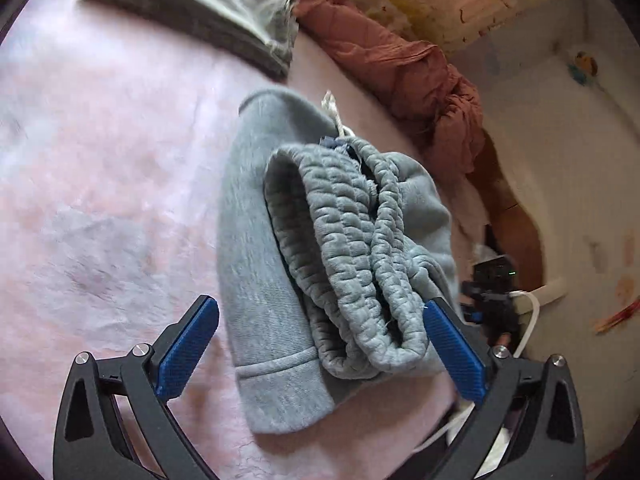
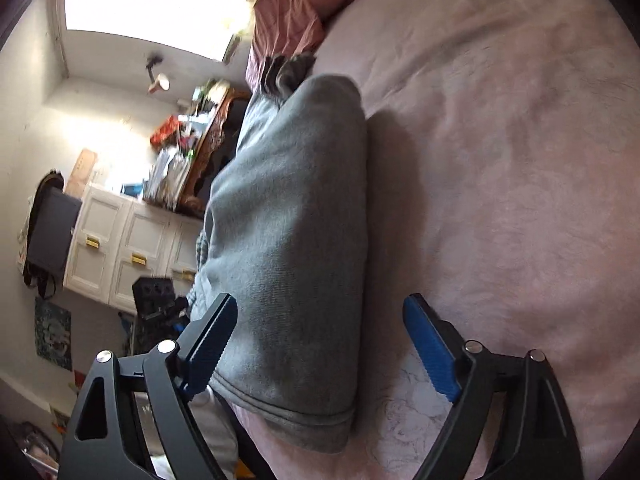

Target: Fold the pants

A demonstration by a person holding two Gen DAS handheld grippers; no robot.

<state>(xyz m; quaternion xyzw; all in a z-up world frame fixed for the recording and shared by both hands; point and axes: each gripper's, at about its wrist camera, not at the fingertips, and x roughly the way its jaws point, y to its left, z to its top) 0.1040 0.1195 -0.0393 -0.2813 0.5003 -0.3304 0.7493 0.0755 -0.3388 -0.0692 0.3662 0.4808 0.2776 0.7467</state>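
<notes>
Grey sweatpants lie folded in a bundle on the pink blanket, ribbed waistband uppermost. Left gripper and right gripper both stand spread wide, released, gripping nothing.

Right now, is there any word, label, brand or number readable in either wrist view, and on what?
None readable.
Grey sweatpants: no print; a dark tag at the waistband is too small to read.
Cluttered boxes on the cabinet: blurred.
Wall picture: no legible text.
</notes>
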